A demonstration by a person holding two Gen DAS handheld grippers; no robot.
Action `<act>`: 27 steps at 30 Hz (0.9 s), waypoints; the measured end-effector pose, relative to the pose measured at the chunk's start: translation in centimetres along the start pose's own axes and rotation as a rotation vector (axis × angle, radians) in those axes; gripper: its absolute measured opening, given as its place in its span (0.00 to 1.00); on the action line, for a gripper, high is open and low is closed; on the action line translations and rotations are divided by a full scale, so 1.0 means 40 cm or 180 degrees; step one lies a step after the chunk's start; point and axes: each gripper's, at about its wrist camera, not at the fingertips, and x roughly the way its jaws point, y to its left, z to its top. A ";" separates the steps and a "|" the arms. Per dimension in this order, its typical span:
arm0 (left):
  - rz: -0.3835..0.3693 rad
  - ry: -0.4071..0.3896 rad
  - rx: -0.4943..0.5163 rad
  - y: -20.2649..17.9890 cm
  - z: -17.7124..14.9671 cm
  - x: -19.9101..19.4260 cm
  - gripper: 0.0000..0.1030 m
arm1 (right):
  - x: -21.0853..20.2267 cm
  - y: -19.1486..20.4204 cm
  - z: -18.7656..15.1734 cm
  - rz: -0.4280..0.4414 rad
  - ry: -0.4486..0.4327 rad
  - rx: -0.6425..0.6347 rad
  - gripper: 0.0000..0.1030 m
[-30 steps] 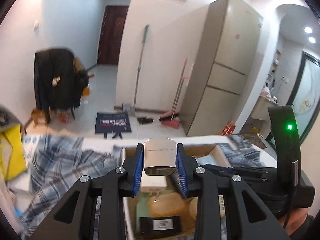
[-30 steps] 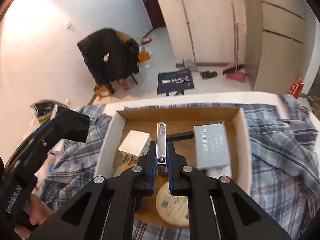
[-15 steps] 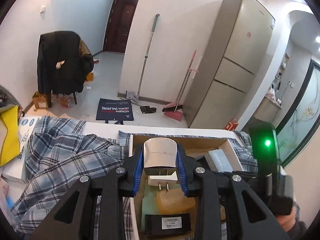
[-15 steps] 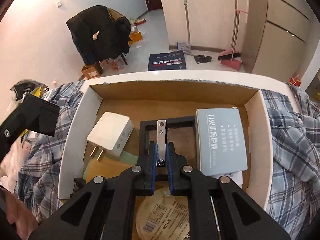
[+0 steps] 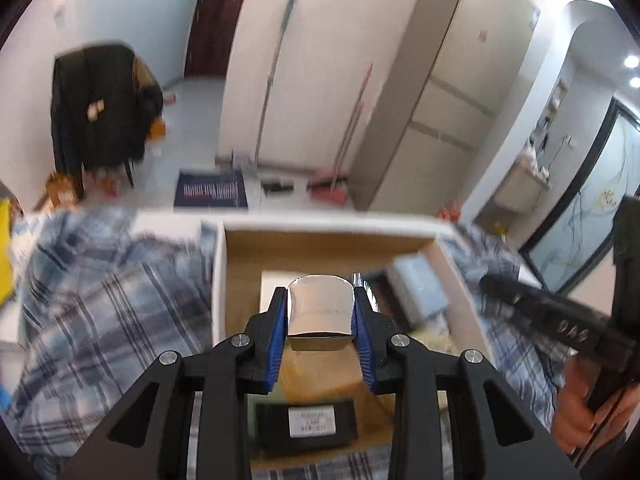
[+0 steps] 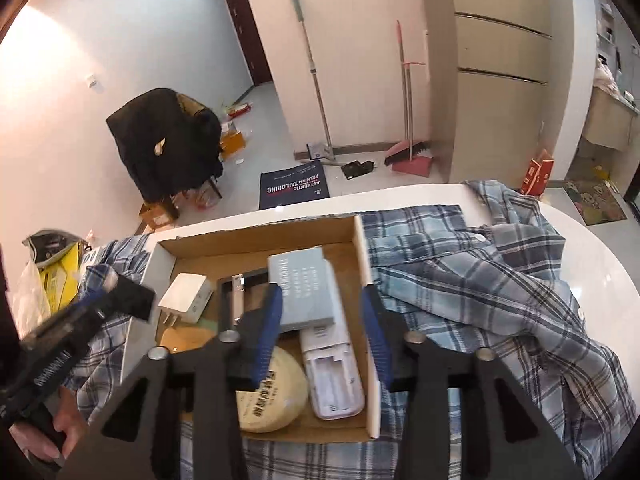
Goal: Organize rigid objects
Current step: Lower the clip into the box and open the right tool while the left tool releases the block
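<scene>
Your left gripper (image 5: 320, 312) is clamping a shiny metal block (image 5: 320, 312) over the cardboard box (image 6: 362, 240), while your right gripper (image 6: 320, 320) is opening, nothing between its jaws

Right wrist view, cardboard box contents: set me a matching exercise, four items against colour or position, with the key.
Items:
1. white charger plug
2. grey-blue booklet
3. round yellow disc
4. black frame

Descriptions:
A. nearest corner, printed characters on top
B. by the box's left wall, prongs showing
C. lying partly over a white remote
D. hollow rectangle in the middle

Pairs: 1-B, 2-C, 3-A, 4-D
</scene>
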 end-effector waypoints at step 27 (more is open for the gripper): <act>0.0244 -0.0927 0.0261 -0.072 0.030 -0.213 0.80 | -0.144 0.006 0.028 -0.0073 -0.0416 -0.0161 0.56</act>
